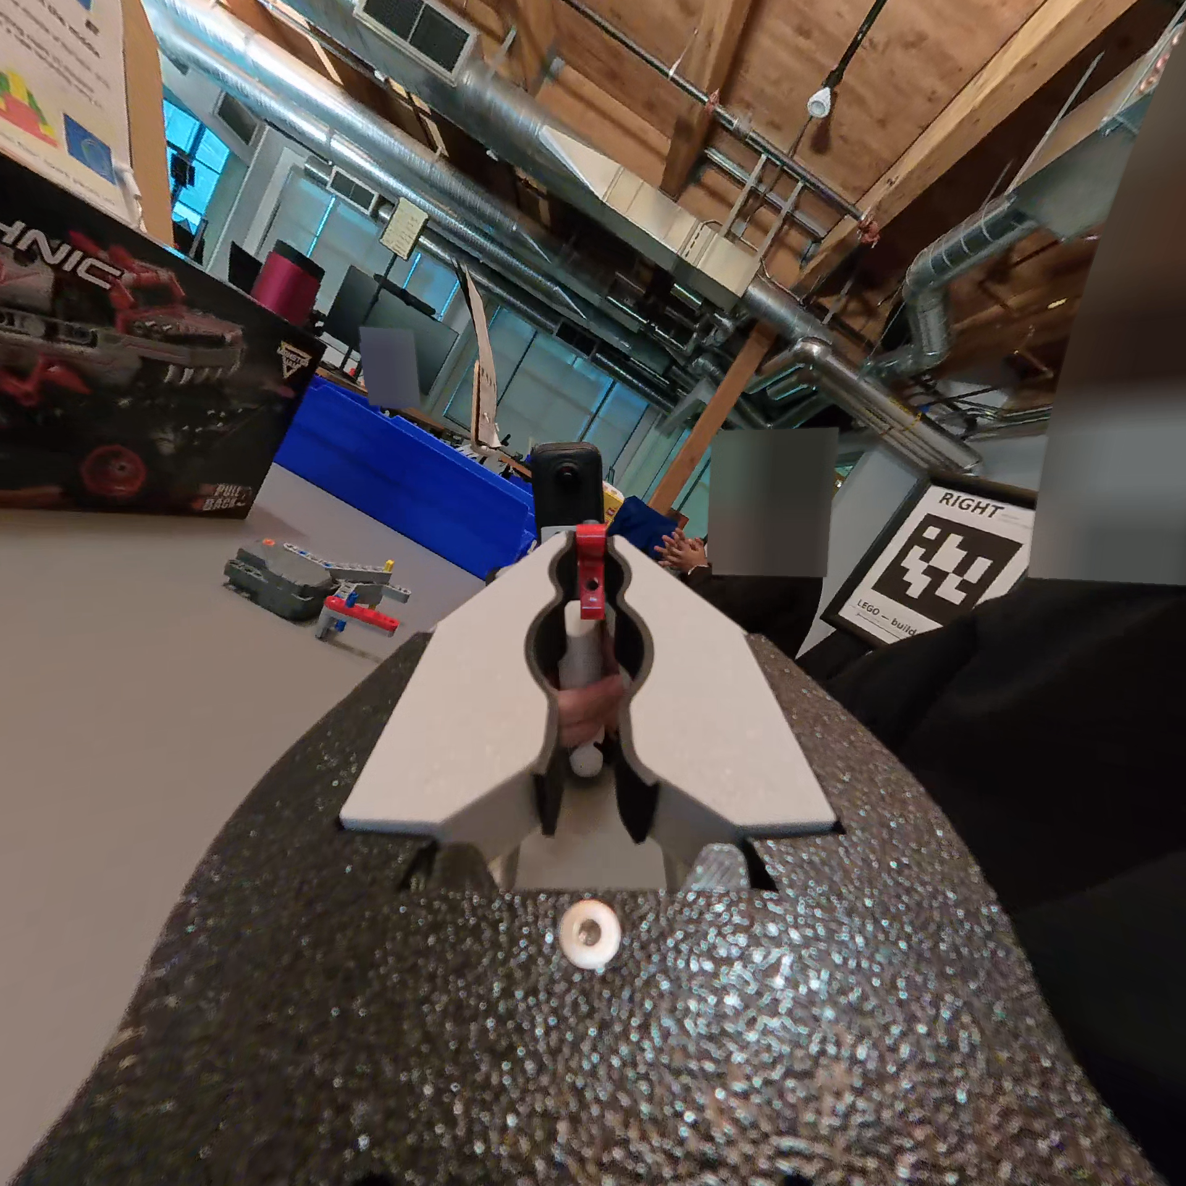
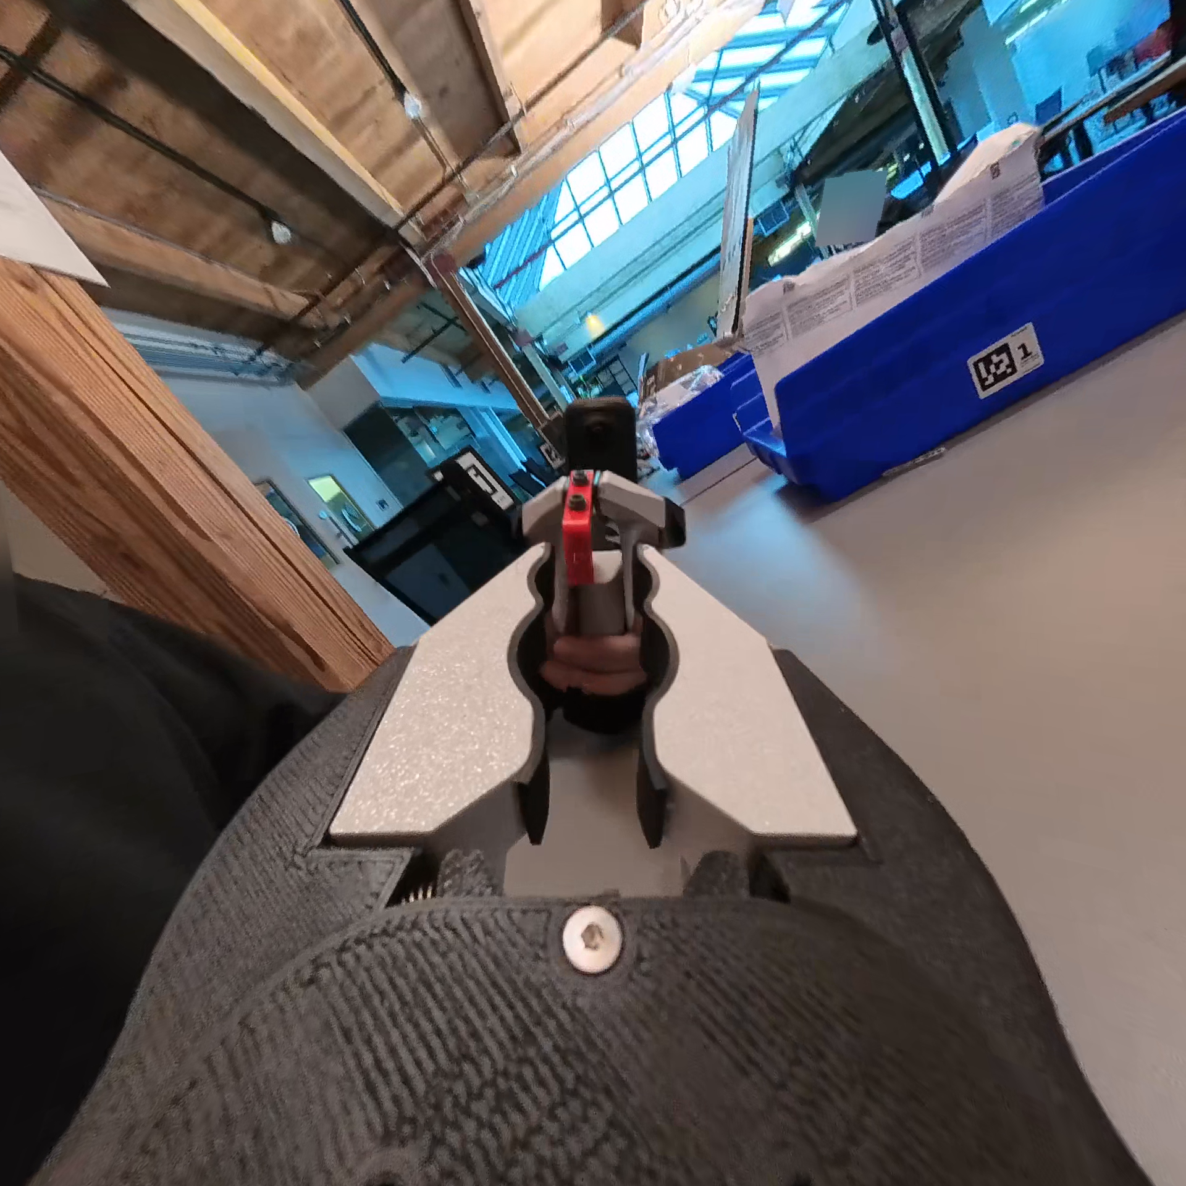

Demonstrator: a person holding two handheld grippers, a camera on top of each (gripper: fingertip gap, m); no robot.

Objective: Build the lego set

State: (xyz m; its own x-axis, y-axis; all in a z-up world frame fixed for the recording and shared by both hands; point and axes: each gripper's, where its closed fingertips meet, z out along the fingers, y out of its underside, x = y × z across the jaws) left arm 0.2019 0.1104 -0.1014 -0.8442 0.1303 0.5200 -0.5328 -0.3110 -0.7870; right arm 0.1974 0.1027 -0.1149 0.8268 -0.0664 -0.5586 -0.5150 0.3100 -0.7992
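Left gripper pinched the upright red beam; facing right gripper, grip unclear. Half-built model lay left, toward the table's far edge.

Timber ceiling, silver ducts, tall windows.

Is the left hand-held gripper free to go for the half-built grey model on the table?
Probably not yet: the left hand-held gripper is shut on a red piece. The grey model sits ahead to its left on bare table, nothing between.
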